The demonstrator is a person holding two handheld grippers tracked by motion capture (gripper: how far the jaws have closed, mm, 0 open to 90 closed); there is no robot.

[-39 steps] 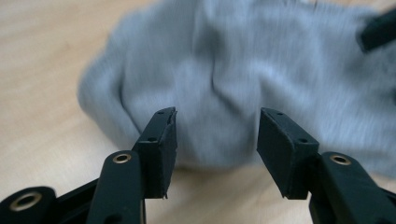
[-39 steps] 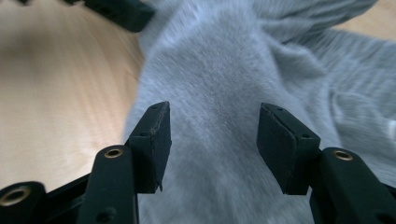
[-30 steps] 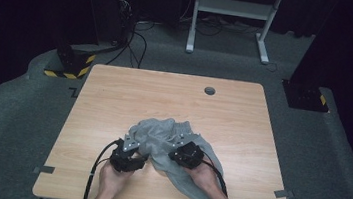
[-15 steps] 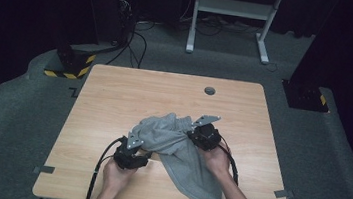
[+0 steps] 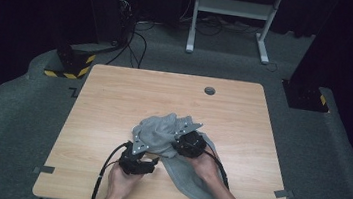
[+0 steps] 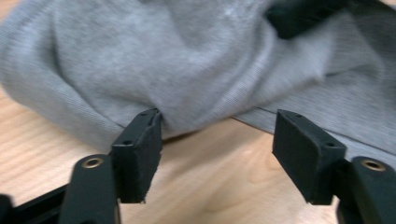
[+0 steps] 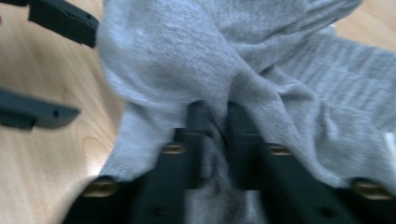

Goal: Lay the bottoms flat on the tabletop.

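Left gripper view shows the left gripper [image 6: 217, 154] with jaws just opened, apart and free of the grey cloth [image 6: 187, 60] lying just ahead on the table [image 5: 113, 102], while the right gripper [image 7: 217, 116] clamps a fold farther in.

Left tongs [image 5: 149, 163] have just been opening, jaws wide apart; right tongs [image 5: 179, 142] stand pinched nearly closed

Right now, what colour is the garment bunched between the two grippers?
Plain light grey, no pattern; the garment shows it best in the left gripper view.
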